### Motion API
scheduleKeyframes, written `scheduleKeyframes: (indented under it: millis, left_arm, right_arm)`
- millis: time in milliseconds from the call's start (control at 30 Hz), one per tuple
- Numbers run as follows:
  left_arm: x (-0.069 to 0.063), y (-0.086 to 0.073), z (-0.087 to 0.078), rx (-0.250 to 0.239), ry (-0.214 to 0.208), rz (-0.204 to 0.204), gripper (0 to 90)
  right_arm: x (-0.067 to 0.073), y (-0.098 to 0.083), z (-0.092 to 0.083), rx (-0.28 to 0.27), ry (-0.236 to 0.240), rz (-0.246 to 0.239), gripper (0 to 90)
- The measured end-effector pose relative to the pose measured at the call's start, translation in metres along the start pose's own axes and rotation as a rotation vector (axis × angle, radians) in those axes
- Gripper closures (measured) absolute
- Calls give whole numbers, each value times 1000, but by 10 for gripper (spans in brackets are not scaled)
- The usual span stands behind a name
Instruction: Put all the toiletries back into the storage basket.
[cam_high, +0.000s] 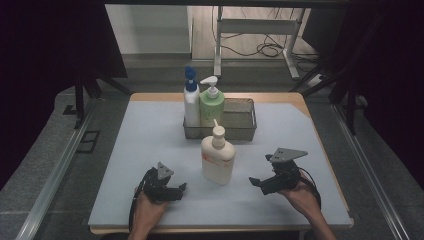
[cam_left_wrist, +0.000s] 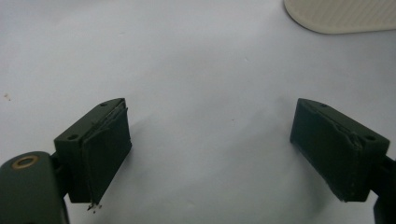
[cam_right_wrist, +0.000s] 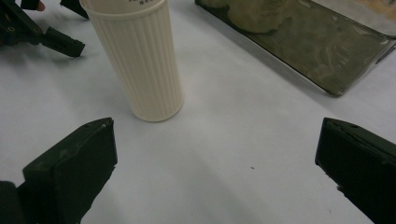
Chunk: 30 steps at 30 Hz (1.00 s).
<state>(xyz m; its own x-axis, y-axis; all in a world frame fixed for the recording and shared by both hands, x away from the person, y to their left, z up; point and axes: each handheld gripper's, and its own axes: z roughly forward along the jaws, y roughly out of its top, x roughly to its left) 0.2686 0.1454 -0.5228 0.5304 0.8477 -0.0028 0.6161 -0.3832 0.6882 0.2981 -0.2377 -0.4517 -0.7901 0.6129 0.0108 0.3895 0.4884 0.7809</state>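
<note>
While both grippers rest low on the table (cam_high: 150, 130), the work in hand looks like picking up the cream bottle (cam_high: 218, 159) that stands upright on the pale mat, just in front of the metal basket (cam_high: 240, 131) and between the two hands.

Largest first. Table: one, pale surface, wood edge at the far side. Basket: one, grey metal, at the far middle, holding two bottles at its left end. Bottles: three in all: the cream one outside the basket, a white bottle with blue pump (cam_high: 191, 102) and a green bottle with white pump (cam_high: 212, 104) inside it, side by side and touching or nearly so. Grippers: two.

Left gripper (cam_high: 175, 190): jaws spread wide, nothing between them; its own view has bare mat ahead and the bottle's ribbed base (cam_left_wrist: 343, 14) off at the upper right. Right gripper (cam_high: 260, 184): jaws likewise spread and empty; the ribbed bottle (cam_right_wrist: 140, 60) stands ahead and left of its line.

Judgement on doing the step well: the right gripper seems better placed. Swing it left to centre the bottle between the jaws, approach level, close on the ribbed body below the label's middle. The bottle is tall and narrow; a high or off-centre nudge could tip it. Keep the free side of the basket in mind for setting down.
</note>
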Motion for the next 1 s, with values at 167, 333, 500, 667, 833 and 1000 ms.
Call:
scheduleKeyframes:
  millis: [167,333,500,667,833,1000]
  left_arm:
    - [2,0,1,2,-13,-18,120]
    - [1,-1,1,1,-12,-19,120]
    - [2,-1,1,2,-13,-19,120]
    - [1,-1,1,-1,-13,-23,120]
    - [2,-1,1,0,-13,-21,120]
    - [2,-1,1,1,-13,-22,120]
  right_arm:
    - [3,4,3,-5,13,-1,0]
    - [7,12,5,-15,30,-7,0]
    - [14,21,10,-12,49,-25,0]
    - [20,28,16,-4,65,-46,0]
    - [24,35,20,-11,73,-41,0]
    - [27,41,25,-20,76,-39,18]
